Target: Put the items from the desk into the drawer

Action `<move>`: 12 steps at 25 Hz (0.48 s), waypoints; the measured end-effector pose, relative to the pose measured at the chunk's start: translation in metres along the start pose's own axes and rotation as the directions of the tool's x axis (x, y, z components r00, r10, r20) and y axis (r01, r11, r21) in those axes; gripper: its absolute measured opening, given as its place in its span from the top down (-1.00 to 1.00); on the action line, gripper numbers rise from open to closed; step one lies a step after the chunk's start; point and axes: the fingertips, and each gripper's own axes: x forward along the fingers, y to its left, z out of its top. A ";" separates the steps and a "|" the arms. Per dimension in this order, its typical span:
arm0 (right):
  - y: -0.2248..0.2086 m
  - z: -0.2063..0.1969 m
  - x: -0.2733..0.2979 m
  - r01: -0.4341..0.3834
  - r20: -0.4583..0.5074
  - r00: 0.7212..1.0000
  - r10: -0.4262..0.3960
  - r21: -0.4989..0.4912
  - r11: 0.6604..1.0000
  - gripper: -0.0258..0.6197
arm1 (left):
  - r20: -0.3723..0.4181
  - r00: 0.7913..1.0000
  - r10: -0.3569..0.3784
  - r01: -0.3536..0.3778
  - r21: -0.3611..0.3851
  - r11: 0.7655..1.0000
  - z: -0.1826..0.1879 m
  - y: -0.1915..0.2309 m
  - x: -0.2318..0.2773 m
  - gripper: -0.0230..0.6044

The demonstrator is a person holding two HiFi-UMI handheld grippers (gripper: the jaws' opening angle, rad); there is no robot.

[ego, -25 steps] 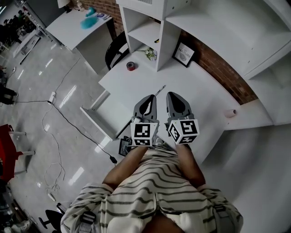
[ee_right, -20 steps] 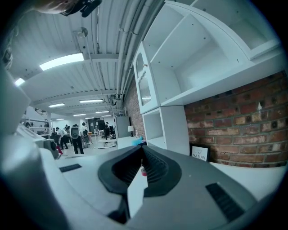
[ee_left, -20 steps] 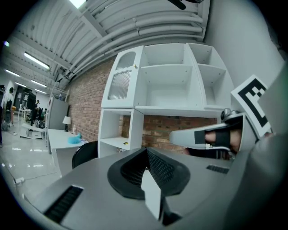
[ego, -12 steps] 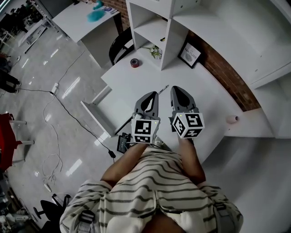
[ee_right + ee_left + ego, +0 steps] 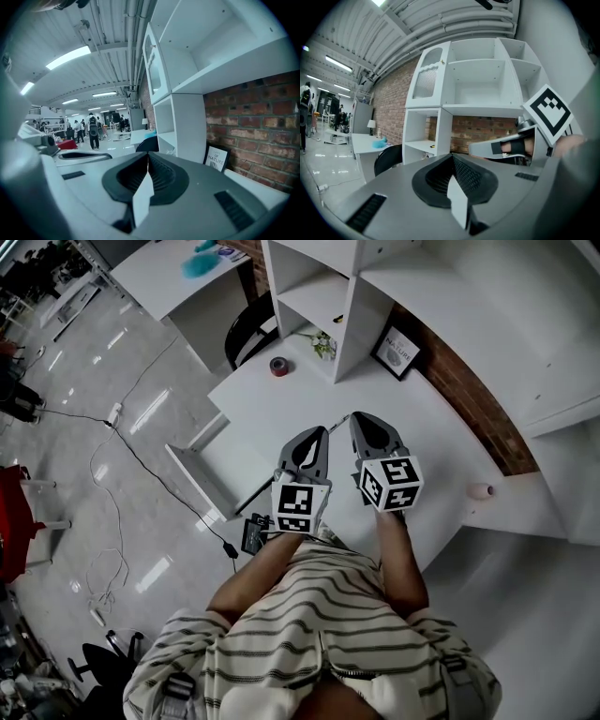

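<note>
In the head view my left gripper (image 5: 317,434) and right gripper (image 5: 362,418) hover side by side over the front middle of the white desk (image 5: 281,409). Both are shut with nothing between their jaws. A thin pen (image 5: 338,420) lies just past their tips. Farther back are a red tape roll (image 5: 278,366), a small plant (image 5: 324,345) and a framed print (image 5: 397,353); a pink item (image 5: 481,490) rests at the right end. The white drawer (image 5: 187,479) stands open at the desk's left. In the left gripper view the pads (image 5: 454,164) meet; the right gripper view shows the same.
A white shelf unit (image 5: 323,287) rises at the back of the desk against a brick wall (image 5: 469,399). A black chair (image 5: 246,329) stands at the desk's left end, and cables (image 5: 141,465) trail over the floor. A black object (image 5: 253,533) sits below the desk's front edge.
Both grippers have edged slightly forward over the desk, still side by side and shut. The head view has shifted a little; no item has moved.
</note>
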 end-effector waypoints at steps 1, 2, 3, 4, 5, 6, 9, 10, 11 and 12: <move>0.000 -0.002 0.005 -0.016 -0.020 1.000 0.016 -0.015 1.000 0.88 | -0.003 1.000 0.002 -0.002 0.001 1.000 -0.001 0.001 0.001 0.91; 0.000 -0.004 0.009 -0.037 -0.041 0.999 0.036 -0.031 0.999 0.88 | -0.006 1.000 0.004 -0.004 0.002 1.000 -0.002 0.002 0.002 0.91; 0.001 -0.006 0.013 -0.059 -0.063 0.996 0.056 -0.046 0.997 0.88 | -0.010 1.000 0.007 -0.007 0.003 1.000 -0.003 0.003 0.003 0.91; 0.002 -0.008 0.017 -0.080 -0.083 0.994 0.075 -0.063 0.995 0.88 | -0.014 1.000 0.010 -0.010 0.003 1.000 -0.004 0.005 0.004 0.91; 0.003 -0.009 0.020 -0.097 -0.101 0.991 0.088 -0.085 0.992 0.88 | -0.018 1.000 0.015 -0.015 0.002 1.000 -0.006 0.006 0.004 0.91; 0.004 -0.011 0.023 -0.112 -0.118 0.988 0.099 -0.110 0.988 0.88 | -0.021 1.000 0.019 -0.019 0.001 1.000 -0.007 0.008 0.004 0.91; 0.006 -0.018 0.032 -0.165 -0.175 0.975 0.134 -0.176 0.970 0.88 | -0.029 0.999 0.027 -0.027 0.004 1.000 -0.010 0.011 0.003 0.91; 0.007 -0.021 0.035 -0.184 -0.197 0.970 0.144 -0.204 0.961 0.88 | -0.031 0.999 0.029 -0.028 0.005 1.000 -0.011 0.011 0.003 0.91; 0.007 -0.025 0.037 -0.203 -0.220 0.964 0.152 -0.236 0.950 0.88 | -0.031 0.999 0.029 -0.029 0.004 1.000 -0.011 0.012 0.003 0.91; 0.008 -0.029 0.040 -0.225 -0.244 0.957 0.160 -0.267 0.937 0.88 | -0.031 0.999 0.029 -0.029 0.002 1.000 -0.012 0.012 0.003 0.91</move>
